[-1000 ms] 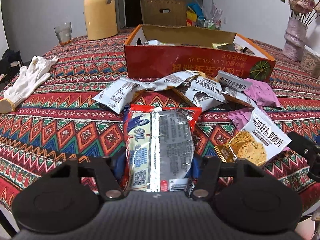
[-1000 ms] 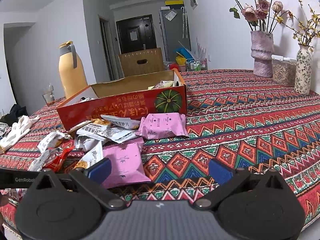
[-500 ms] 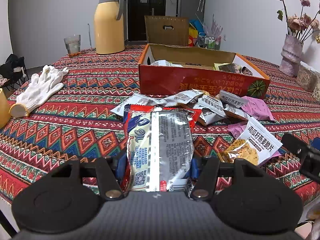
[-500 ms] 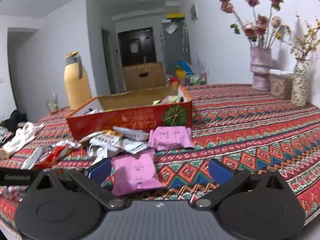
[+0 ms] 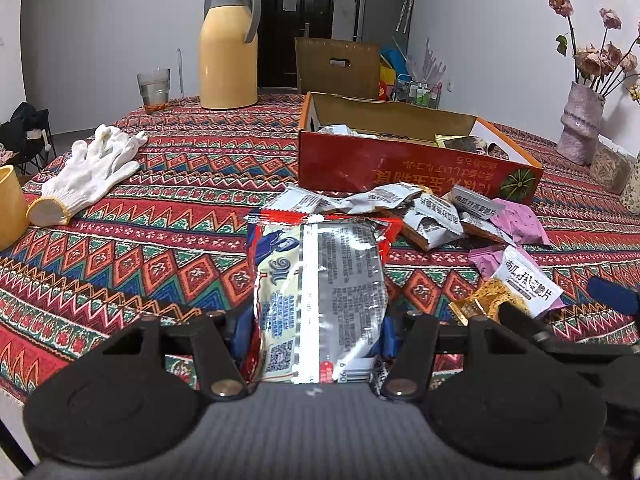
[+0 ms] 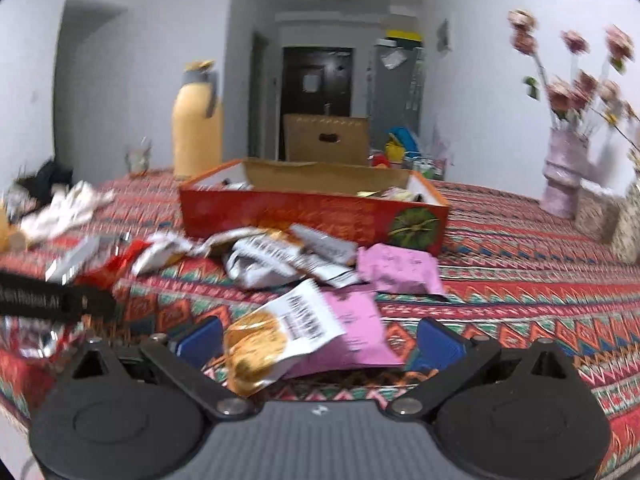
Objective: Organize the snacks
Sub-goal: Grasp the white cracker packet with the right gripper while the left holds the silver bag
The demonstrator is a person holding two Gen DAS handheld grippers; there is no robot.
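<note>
While the left claw (image 5: 312, 332) clamps a silver foil snack packet (image 5: 320, 292) between its blue pads, the packet stands up from the grip, back side to the camera, with a red top edge, a large "16" on a cream panel, a QR code near the bottom and a block of small print too fine to read. Beyond it, the red snack box (image 5: 416, 168) sits open on the patterned worktop (image 5: 160, 208), its front wall carrying gold Chinese lettering that appears upside down and a green pumpkin emblem at the right end; a few packets lie inside. A loose heap of white-and-brown packets (image 5: 432, 216) lies just in front of the box, with a pink packet (image 5: 516, 220) at its right. The right claw (image 6: 320, 340) stands open, its blue pads apart on either side of a white cracker packet (image 6: 288, 328) printed with black Chinese characters and a picture of golden crisps, which rests on a second pink packet (image 6: 360, 340); neither pad visibly presses them. At the left edge of the right wrist view, the other gripper's black body bears partly legible white lettering. A white glove (image 5: 92, 168), a glass (image 5: 154, 90) and a yellow thermos (image 5: 228, 48) stand farther back.
</note>
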